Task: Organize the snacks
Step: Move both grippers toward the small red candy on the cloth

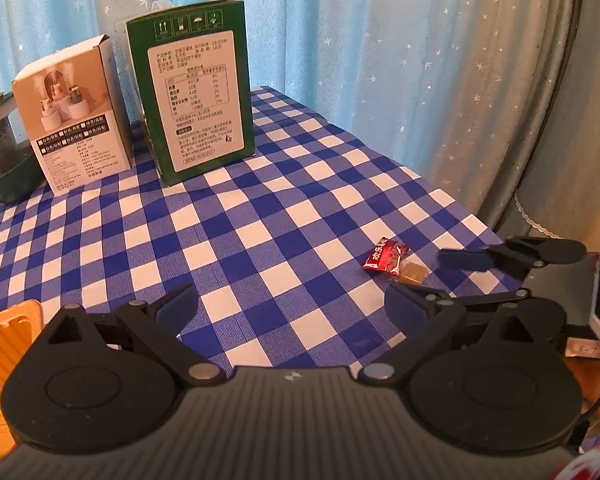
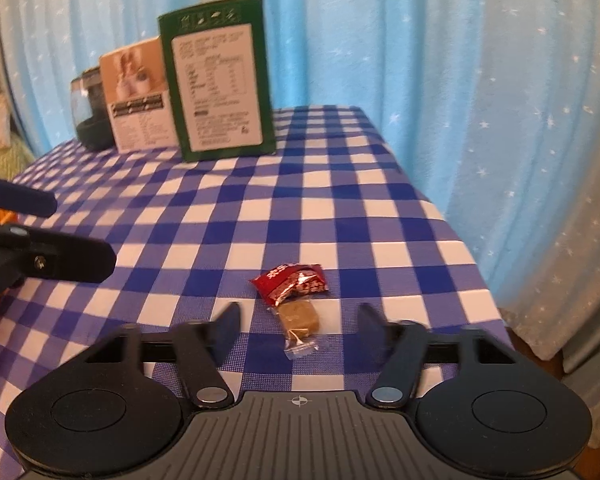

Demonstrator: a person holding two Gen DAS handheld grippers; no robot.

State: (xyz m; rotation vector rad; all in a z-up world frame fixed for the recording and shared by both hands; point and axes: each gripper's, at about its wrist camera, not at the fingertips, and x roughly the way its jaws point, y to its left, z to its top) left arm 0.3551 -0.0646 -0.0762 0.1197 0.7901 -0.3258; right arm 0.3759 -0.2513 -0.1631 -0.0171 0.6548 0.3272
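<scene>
A small red snack packet (image 2: 292, 282) and a brown candy in a clear wrapper (image 2: 300, 318) lie touching each other on the blue checked tablecloth (image 2: 339, 208), near its right edge. My right gripper (image 2: 298, 316) is low over the cloth and open. The brown candy lies between its fingers, and the pads stand clear of it on both sides. In the left wrist view the same red packet (image 1: 383, 258) and brown candy (image 1: 411, 272) lie to the right. My left gripper (image 1: 290, 308) is open there over bare cloth, holding nothing.
A green carton (image 1: 196, 96), a beige box (image 1: 72, 116) and a dark green appliance (image 1: 4, 160) stand along the back. An orange ribbed container (image 1: 8, 332) sits at the left, by the left gripper. The table drops off just right of the snacks, with a blue curtain behind.
</scene>
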